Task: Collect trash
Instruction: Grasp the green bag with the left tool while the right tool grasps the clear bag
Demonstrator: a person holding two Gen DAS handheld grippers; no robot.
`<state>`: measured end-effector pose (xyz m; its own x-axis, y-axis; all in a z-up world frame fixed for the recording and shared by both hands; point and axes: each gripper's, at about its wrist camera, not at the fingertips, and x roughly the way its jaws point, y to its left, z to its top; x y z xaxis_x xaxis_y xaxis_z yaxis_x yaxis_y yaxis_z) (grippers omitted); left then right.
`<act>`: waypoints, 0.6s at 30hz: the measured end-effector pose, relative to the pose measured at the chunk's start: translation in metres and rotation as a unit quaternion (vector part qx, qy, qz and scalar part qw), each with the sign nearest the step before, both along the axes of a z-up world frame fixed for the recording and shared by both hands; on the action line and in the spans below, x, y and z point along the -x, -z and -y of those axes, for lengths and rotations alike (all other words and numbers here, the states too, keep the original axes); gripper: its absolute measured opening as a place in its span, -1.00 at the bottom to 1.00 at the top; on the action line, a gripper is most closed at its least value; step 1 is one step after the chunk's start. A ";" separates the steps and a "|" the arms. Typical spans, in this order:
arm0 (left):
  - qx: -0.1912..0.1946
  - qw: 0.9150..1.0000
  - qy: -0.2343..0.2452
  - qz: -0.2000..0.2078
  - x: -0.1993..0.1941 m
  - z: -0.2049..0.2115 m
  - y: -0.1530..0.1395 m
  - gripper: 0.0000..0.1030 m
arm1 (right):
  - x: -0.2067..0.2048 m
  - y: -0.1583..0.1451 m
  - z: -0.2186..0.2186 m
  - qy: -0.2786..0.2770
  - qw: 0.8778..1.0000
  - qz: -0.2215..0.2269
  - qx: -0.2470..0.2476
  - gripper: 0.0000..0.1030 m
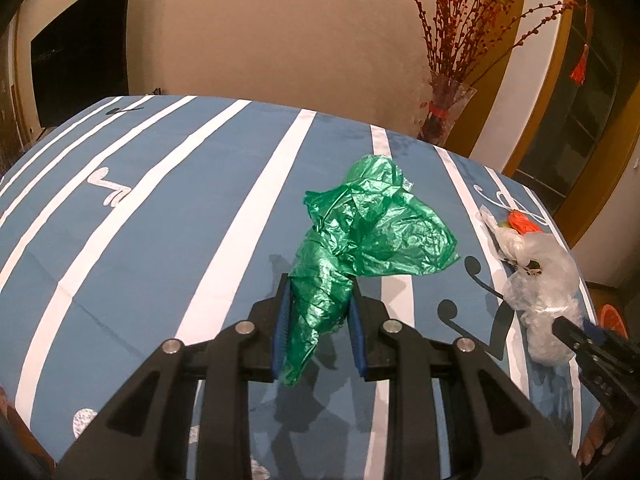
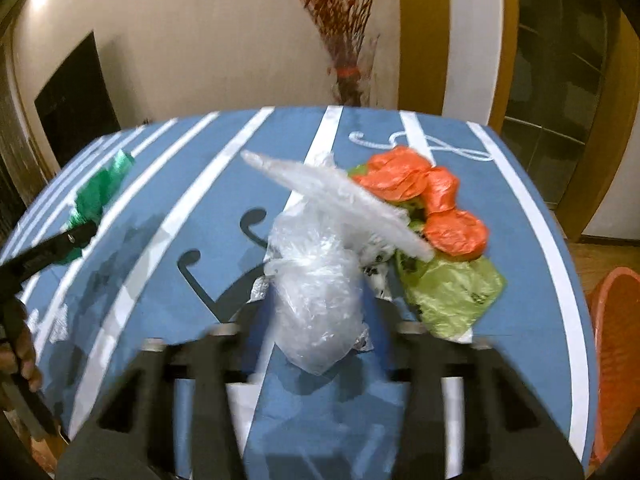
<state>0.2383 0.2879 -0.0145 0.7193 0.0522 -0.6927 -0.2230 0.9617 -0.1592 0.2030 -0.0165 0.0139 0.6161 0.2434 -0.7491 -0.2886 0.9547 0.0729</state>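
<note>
My left gripper (image 1: 318, 292) is shut on a crumpled green plastic bag (image 1: 360, 236) and holds it above the blue striped tablecloth (image 1: 160, 220). The bag also shows far left in the right wrist view (image 2: 96, 196). My right gripper (image 2: 320, 312) is closed around a clear plastic bag (image 2: 316, 280); its fingers are blurred and mostly hidden by the plastic. In the left wrist view the clear bag (image 1: 544, 288) is at the right with the right gripper's tip (image 1: 576, 332) on it. An orange bag (image 2: 424, 196) and a yellow-green bag (image 2: 452, 292) lie just right of the clear one.
An orange basket (image 2: 616, 340) stands off the table's right edge. A glass vase with red branches (image 1: 444, 112) stands behind the table's far edge. A dark screen (image 1: 80, 52) hangs on the wall at the left.
</note>
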 end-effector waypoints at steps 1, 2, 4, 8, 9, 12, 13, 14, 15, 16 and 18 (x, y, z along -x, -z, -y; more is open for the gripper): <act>0.002 1.000 0.000 0.000 0.001 0.000 0.000 -0.48 | 0.003 -0.002 0.000 -0.005 1.000 0.003 -0.003 -0.61; 0.002 1.000 0.000 0.000 0.002 -0.001 0.000 -0.48 | 0.008 -0.006 -0.001 -0.015 1.000 0.006 -0.007 -0.65; 0.002 1.000 0.001 0.001 0.004 0.000 0.000 -0.48 | 0.016 -0.015 -0.003 -0.028 0.999 0.014 -0.014 -0.70; 0.004 1.000 0.004 0.003 0.005 0.005 -0.003 -0.48 | 0.035 -0.041 -0.007 -0.065 0.996 0.038 -0.041 -0.72; 0.004 1.000 0.006 0.005 0.006 0.007 -0.004 -0.48 | 0.039 -0.046 -0.008 -0.073 0.995 0.044 -0.045 -0.73; 0.003 1.000 0.011 0.009 0.009 0.013 -0.009 -0.48 | 0.055 -0.063 -0.011 -0.092 0.992 0.068 -0.057 -0.73; 0.002 1.000 0.014 0.010 0.010 0.016 -0.012 -0.48 | 0.059 -0.070 -0.010 -0.094 0.991 0.076 -0.060 -0.73; 0.002 1.000 0.017 0.013 0.011 0.019 -0.014 -0.48 | 0.062 -0.074 -0.008 -0.094 0.990 0.084 -0.061 -0.73; 0.001 1.000 0.020 0.015 0.013 0.021 -0.017 -0.48 | 0.064 -0.078 -0.005 -0.093 0.990 0.091 -0.062 -0.73; 0.000 1.000 0.024 0.019 0.014 0.025 -0.021 -0.48 | 0.068 -0.085 0.000 -0.089 0.989 0.103 -0.062 -0.73; 0.000 0.999 0.032 0.026 0.017 0.033 -0.028 -0.48 | 0.072 -0.092 0.008 -0.079 0.988 0.118 -0.064 -0.73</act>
<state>0.2212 0.2548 0.0138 0.7558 0.0051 -0.6548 -0.1526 0.9738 -0.1685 0.1312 -0.0250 0.1059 0.7165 0.4333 -0.5466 -0.4558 0.8841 0.1034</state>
